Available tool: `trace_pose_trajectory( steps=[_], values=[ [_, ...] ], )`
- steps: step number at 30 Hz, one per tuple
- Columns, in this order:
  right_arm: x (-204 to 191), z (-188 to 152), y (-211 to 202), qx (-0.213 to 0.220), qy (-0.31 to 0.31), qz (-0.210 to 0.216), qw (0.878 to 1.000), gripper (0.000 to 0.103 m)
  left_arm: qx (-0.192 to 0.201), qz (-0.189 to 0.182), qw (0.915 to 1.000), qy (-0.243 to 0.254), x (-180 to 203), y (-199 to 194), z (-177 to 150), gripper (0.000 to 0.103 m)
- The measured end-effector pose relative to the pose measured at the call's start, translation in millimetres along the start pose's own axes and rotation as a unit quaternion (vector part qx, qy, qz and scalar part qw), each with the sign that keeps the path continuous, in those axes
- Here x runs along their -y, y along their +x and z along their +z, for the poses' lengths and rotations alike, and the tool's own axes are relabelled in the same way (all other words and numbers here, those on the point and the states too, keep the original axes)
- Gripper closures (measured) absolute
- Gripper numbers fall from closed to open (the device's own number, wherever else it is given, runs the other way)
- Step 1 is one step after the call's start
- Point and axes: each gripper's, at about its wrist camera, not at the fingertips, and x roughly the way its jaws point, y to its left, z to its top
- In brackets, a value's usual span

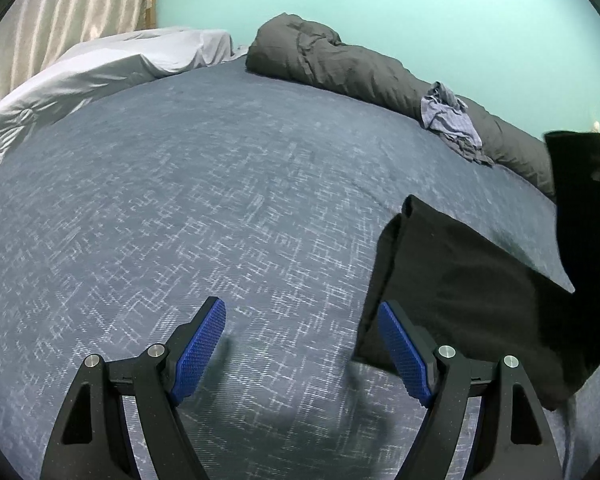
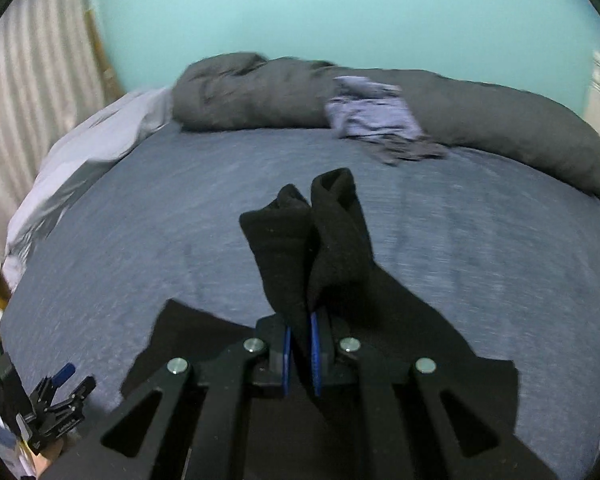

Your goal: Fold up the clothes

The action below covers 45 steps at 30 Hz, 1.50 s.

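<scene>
A black garment (image 1: 460,280) lies on the blue patterned bedsheet (image 1: 220,200) at the right, and one part of it is lifted up at the far right edge. My left gripper (image 1: 300,306) hovers open over the sheet, its right pad (image 1: 404,352) at the garment's left edge, nothing between the fingers. My right gripper (image 2: 300,320) is shut on a bunched fold of the black garment (image 2: 332,240), which sticks up past the blue pads. The left gripper (image 2: 66,388) also shows at the lower left of the right wrist view.
A rolled dark grey duvet (image 1: 340,64) lies along the far side by the teal wall, with a crumpled lilac checked garment (image 1: 452,120) on it. Light grey pillows (image 1: 100,68) sit at the far left beside a striped curtain (image 1: 60,12).
</scene>
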Motion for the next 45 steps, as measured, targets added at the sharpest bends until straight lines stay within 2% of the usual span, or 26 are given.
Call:
trace_pose_trajectory(
  steps=[5,9,13,21,22,23,24,25,26,28,32,33,34,35,38,43,45],
  values=[
    [-62.4,-15.9,36.3,-0.020,-0.037,0.018,0.999,0.096,0.002,0.001,1.0000,-0.009,-10.7,-2.9,1.4,0.021],
    [-102.6,-50.9,81.9,-0.067,-0.058,0.018,0.996,0.095,0.004,-0.001,0.9999,-0.013,-14.2,-4.5,1.4,0.021],
    [-119.8,-83.9,107.0,-0.091,-0.072,0.019,0.993,0.095,0.004,-0.001,0.9998,-0.017,-18.5,-5.7,1.9,0.021],
    [-131.3,-118.1,113.0,-0.096,-0.097,0.027,0.990,0.090,0.003,-0.004,0.9998,-0.018,-18.3,-5.7,2.8,0.021],
    [-133.9,-119.9,111.9,-0.100,-0.102,0.036,0.989,0.083,0.003,-0.004,0.9999,-0.017,-17.3,-5.7,2.6,0.021],
    [-134.5,-120.1,111.4,-0.107,-0.100,0.052,0.988,0.070,0.003,-0.003,0.9999,-0.015,-16.3,-5.8,2.4,0.021],
    [-133.9,-119.3,109.2,-0.113,-0.092,0.071,0.987,0.063,0.003,-0.003,0.9999,-0.015,-15.8,-5.9,2.4,0.021],
    [-133.2,-118.3,105.9,-0.117,-0.083,0.091,0.985,0.053,0.003,-0.003,0.9999,-0.016,-15.8,-6.0,2.7,0.021],
    [-132.4,-117.1,100.2,-0.115,-0.078,0.104,0.985,0.049,0.003,-0.004,0.9998,-0.017,-16.2,-5.9,2.9,0.021],
    [-130.1,-114.4,83.2,-0.098,-0.074,0.115,0.986,0.049,0.003,-0.004,0.9998,-0.019,-17.1,-5.9,3.1,0.021],
    [-104.7,-102.6,50.7,-0.033,-0.035,0.125,0.991,0.051,0.003,-0.005,0.9998,-0.020,-17.2,-6.2,3.2,0.021],
    [-94.2,-99.0,48.0,-0.022,-0.014,0.119,0.993,0.054,0.003,-0.005,0.9998,-0.021,-17.1,-6.1,3.3,0.021],
    [-83.4,-96.3,48.3,-0.015,0.011,0.111,0.994,0.068,0.003,-0.005,0.9998,-0.021,-17.0,-6.0,3.3,0.021],
    [-72.6,-94.1,50.7,-0.010,0.038,0.102,0.994,0.077,0.003,-0.005,0.9997,-0.022,-16.9,-5.9,3.4,0.021],
    [-60.0,-93.9,72.3,-0.029,0.086,0.082,0.993,0.090,0.001,-0.006,0.9998,-0.021,-16.9,-4.9,3.8,0.021],
    [-76.5,-91.6,99.2,-0.031,0.099,0.107,0.989,0.091,-0.001,-0.008,0.9998,-0.016,-15.7,-2.7,4.0,0.021],
    [-92.9,-90.6,110.7,-0.034,0.085,0.114,0.989,0.091,-0.001,-0.007,0.9998,-0.017,-16.0,-2.3,4.2,0.021]
  ],
)
